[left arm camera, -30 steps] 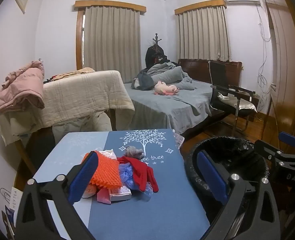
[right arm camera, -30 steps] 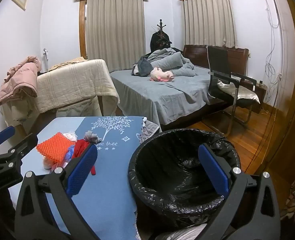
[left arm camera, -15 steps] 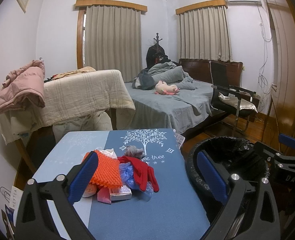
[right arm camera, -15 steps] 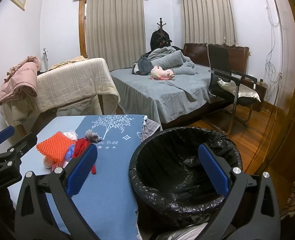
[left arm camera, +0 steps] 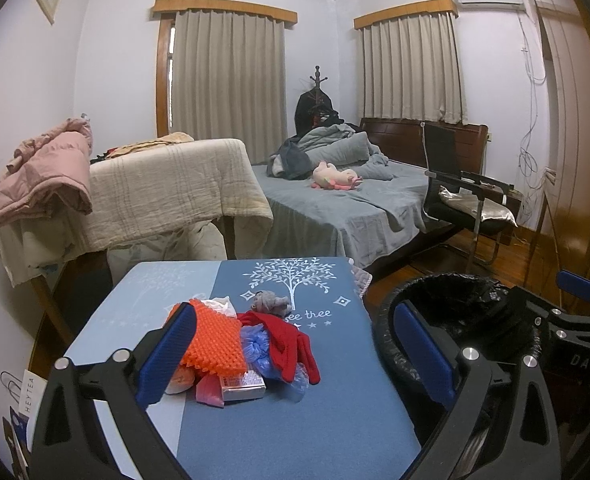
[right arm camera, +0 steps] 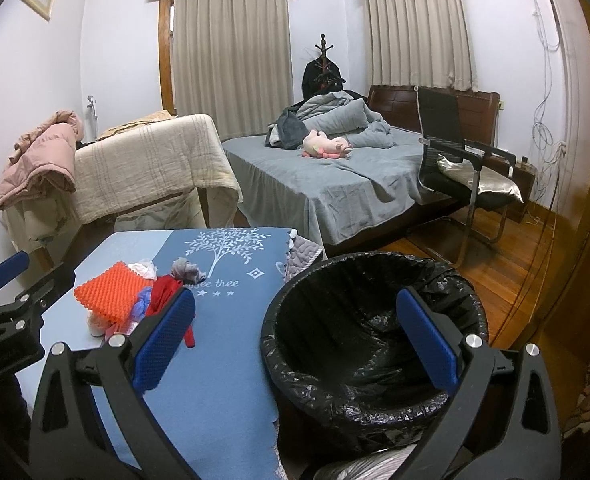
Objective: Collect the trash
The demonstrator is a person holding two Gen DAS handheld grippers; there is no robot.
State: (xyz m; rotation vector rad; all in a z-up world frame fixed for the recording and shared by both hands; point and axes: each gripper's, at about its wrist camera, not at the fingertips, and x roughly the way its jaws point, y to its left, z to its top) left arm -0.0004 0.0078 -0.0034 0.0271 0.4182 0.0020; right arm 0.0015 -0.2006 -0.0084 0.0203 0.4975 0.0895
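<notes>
Trash pile (left arm camera: 251, 344) heaped near the middle of the tabletop (left arm camera: 295, 420), toward its left edge: orange spiky mat (left arm camera: 215, 340), red glove (left arm camera: 287, 340), grey wad (left arm camera: 269, 302), small box (left arm camera: 243, 390). Bin with black liner (right arm camera: 375, 340) just off the right edge, apparently bare inside. Left gripper (left arm camera: 291, 356) spread wide and holding nothing, aimed over the pile; right gripper (right arm camera: 291, 344) likewise wide and empty, above the bin. Best lowered onto one loose top piece, probably the glove or mat, pinched firmly, then carried clear over the rim before release. Against a second earlier, almost nothing changed: both views drifted only slightly, pile untouched.
</notes>
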